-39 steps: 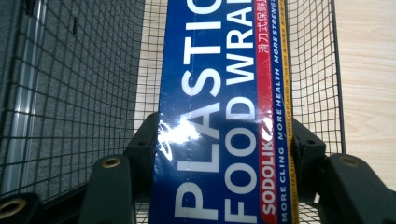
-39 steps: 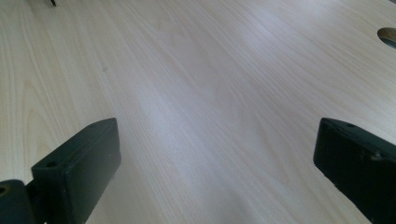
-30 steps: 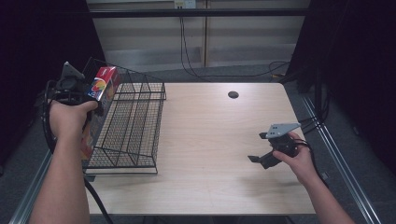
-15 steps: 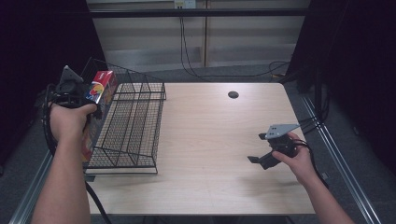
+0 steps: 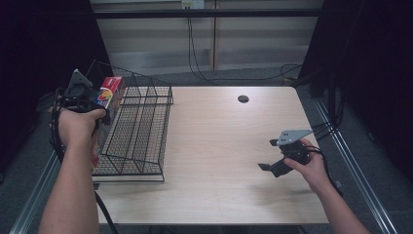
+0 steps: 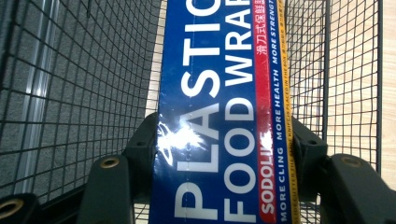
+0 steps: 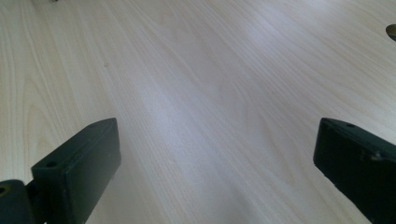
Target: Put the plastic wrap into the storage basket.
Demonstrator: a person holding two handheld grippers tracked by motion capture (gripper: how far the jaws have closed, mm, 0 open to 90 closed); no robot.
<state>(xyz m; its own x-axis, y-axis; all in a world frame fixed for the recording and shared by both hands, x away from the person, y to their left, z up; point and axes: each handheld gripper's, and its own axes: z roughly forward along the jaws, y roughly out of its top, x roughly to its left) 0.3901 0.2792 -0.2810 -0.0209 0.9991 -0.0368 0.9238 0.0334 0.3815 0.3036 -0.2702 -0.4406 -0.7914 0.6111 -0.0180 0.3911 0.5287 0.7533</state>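
A long blue box of plastic food wrap (image 5: 110,91) (image 6: 219,107) stands steeply tilted at the left side of a black wire basket (image 5: 141,131) (image 6: 70,93). My left gripper (image 5: 100,105) (image 6: 219,158) is shut on the box, one jaw pressing on each long side. The box's lower end is hidden behind the hand. At the right of the wooden table (image 5: 219,136) (image 7: 210,70), my right gripper (image 5: 268,168) (image 7: 215,163) rests low over the bare wood. It is open, its jaws wide apart with nothing between them.
The basket sits on the table's left edge, beside a metal rail (image 5: 34,195). A dark round hole (image 5: 243,99) (image 7: 391,30) lies in the tabletop at the back. Cables (image 5: 195,53) hang behind the table.
My left hand has shifted very slightly with the box still in its grip. The right gripper has stayed in place.
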